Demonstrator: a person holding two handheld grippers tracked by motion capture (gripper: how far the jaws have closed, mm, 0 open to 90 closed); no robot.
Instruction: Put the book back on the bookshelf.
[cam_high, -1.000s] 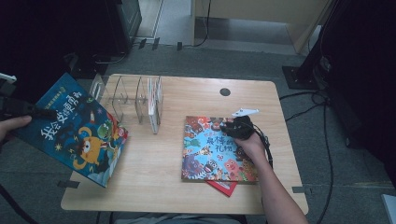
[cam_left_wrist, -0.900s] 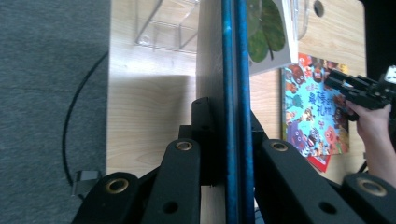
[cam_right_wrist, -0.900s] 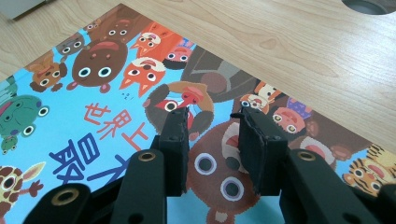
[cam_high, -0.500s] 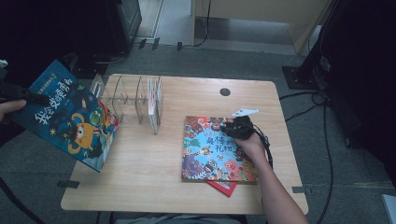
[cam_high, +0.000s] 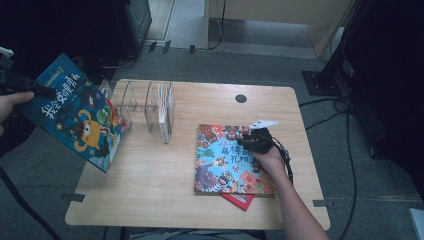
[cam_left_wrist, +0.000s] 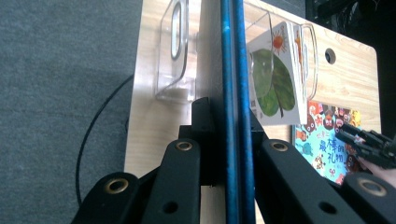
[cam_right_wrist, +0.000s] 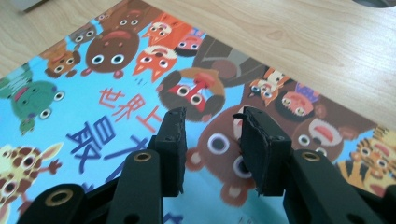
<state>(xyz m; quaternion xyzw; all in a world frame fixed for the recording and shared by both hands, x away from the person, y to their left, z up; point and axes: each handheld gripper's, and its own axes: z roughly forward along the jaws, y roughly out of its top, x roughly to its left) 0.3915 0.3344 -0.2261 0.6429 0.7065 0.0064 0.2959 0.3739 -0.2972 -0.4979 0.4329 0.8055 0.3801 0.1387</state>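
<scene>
Left gripper (cam_high: 30, 89) out past the table (cam_high: 150, 190) edge, left of the clear rack (cam_high: 145, 107), clamped tight on the blue book (cam_high: 75, 112), cover tilted and off the wood. Seen edge-on along its own jaws, blue book (cam_left_wrist: 232, 93) pinched between both pads. Right gripper (cam_high: 257, 140) over the animal book (cam_high: 225, 160), right of the rack, jaws just been opening, a gap between the pads, nothing gripped. Animal book lying flat, a red book (cam_high: 240, 200) poking out beneath.
</scene>
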